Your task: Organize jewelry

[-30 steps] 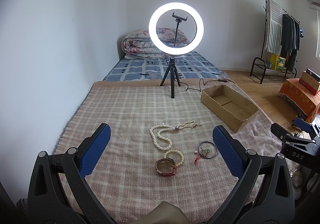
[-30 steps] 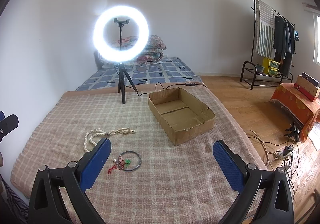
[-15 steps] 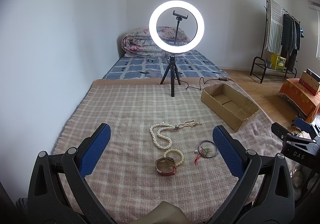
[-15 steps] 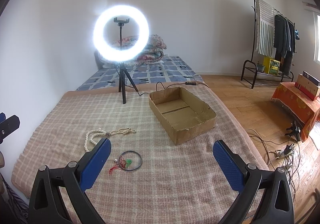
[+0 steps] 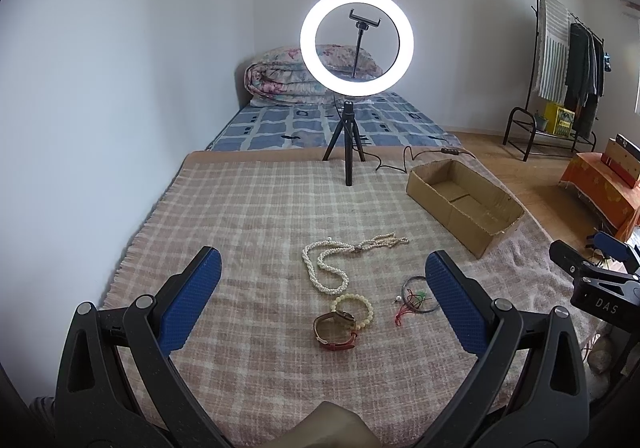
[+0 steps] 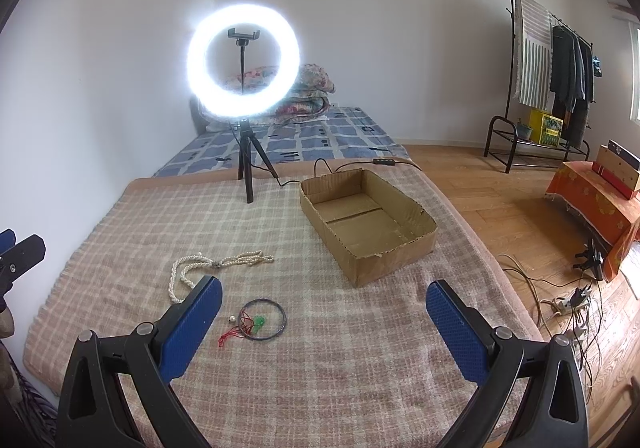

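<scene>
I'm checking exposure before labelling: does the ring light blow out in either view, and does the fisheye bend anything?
Right wrist view: the ring light blooms with a fuzzy halo. Left wrist view: it stays crisp-edged. Both views: dark corner vignetting, and the clothes rack bows.

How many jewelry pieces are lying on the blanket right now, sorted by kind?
Necklace: 1, the pearl necklace
Bracelets: 2, the bead bracelet and the thin dark bangle with red cord
Watch: 1, the red-strap watch
Total: 4, none in the cardboard box
</scene>
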Available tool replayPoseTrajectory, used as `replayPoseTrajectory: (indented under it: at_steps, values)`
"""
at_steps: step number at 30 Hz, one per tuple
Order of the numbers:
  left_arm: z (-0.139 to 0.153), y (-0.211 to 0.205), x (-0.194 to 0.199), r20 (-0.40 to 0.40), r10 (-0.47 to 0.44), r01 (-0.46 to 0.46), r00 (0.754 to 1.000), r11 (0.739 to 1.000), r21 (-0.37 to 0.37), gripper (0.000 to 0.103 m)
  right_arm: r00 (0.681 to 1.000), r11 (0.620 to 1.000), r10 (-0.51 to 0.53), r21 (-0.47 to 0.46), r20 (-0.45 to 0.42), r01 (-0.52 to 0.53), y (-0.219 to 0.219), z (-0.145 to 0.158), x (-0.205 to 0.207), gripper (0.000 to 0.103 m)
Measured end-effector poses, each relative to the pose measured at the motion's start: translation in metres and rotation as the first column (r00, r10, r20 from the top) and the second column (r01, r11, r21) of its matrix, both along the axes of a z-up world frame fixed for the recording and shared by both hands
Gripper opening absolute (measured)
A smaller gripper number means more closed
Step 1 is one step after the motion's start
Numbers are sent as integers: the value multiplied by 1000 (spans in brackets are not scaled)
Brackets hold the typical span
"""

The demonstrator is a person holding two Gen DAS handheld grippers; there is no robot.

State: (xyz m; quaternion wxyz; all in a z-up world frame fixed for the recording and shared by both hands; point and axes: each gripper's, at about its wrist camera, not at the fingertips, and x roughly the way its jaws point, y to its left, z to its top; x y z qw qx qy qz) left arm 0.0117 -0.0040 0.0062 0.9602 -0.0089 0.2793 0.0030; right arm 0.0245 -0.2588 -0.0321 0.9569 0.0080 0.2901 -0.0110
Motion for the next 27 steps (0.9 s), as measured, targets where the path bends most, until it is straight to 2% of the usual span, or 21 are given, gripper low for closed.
replayPoseTrajectory:
  at_steps: [10, 16, 23, 27]
  values:
    - [-8, 24, 23, -24, 30, -30, 999, 1000, -1, 103, 1000, 998, 30, -48, -8, -30, -2, -2, 20, 103]
    - [-13, 43, 44, -51, 23, -23, 998, 1000, -6, 103, 995, 995, 98, 20, -6, -97, -11, -10, 45, 103]
    - [-21, 59, 69, -75, -19, 22, 997, 999, 29, 103, 982, 986, 167, 3, -90, -167, -7, -25, 80, 94]
    - [-27, 74, 83, -102, -26, 28, 994, 1000, 14, 93, 967, 976, 216, 5, -133, -217, 0, -34, 97, 90]
